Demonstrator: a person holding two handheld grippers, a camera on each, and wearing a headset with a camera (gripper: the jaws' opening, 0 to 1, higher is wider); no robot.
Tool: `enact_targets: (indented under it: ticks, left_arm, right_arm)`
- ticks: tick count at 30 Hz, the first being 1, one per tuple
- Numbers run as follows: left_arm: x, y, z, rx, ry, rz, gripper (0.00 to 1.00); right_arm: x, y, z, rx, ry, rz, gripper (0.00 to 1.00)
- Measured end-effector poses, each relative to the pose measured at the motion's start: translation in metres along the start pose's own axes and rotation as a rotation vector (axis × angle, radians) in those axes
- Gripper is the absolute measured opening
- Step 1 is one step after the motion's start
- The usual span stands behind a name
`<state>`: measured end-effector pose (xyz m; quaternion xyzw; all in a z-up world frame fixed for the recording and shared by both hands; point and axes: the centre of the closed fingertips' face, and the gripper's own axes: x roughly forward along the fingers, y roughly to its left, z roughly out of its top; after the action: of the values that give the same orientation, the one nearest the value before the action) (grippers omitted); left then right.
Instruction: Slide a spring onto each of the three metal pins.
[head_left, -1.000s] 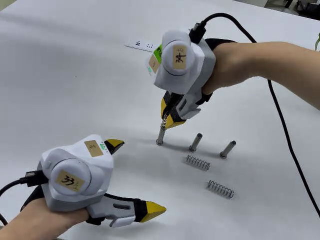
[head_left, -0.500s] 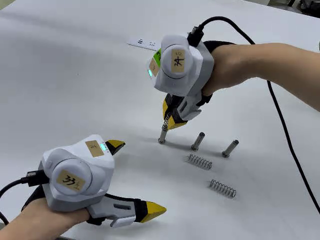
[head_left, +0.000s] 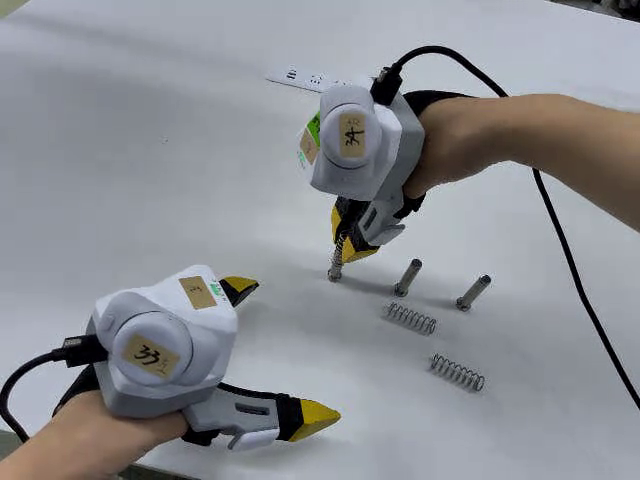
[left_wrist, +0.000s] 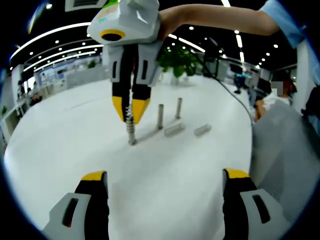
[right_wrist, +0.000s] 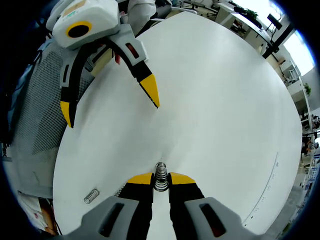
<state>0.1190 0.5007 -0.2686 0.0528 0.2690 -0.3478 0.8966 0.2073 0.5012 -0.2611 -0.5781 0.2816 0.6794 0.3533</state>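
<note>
We worked over a bare white desk (head_left: 150, 150). In the head view, at centre, the right gripper (head_left: 345, 250) pinched a spring (head_left: 338, 252) upright. Its axis ran in line with the leftmost pin (head_left: 333, 274) just below, and its lower end seemed already over that pin. The second pin (head_left: 407, 277), third pin (head_left: 474, 291) and two loose springs (head_left: 410, 319) lay to the right. The left gripper (head_left: 280, 355) waited at lower left, well apart. In the left gripper view its jaws gaped with nothing between them. The right gripper view showed its jaws closed on the spring at bottom centre.

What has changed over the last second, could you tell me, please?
The right gripper, shut on a spring, has pushed it a little further down the left pin. The left gripper stays open and apart. The two other pins are still bare, and two springs still lie on the table.
</note>
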Motion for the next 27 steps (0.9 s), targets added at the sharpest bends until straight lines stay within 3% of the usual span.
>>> enact_targets:
  ticks: [7, 27]
  left_arm:
    - [-0.001, 0.001, -0.005, -0.013, 0.005, 0.0, 0.96]
    - [0.0, 0.001, -0.01, -0.025, 0.009, -0.002, 0.96]
  right_arm:
    - [0.014, -0.001, -0.003, -0.018, 0.027, 0.008, 0.13]
    - [0.023, 0.002, -0.002, -0.018, 0.04, 0.017, 0.13]
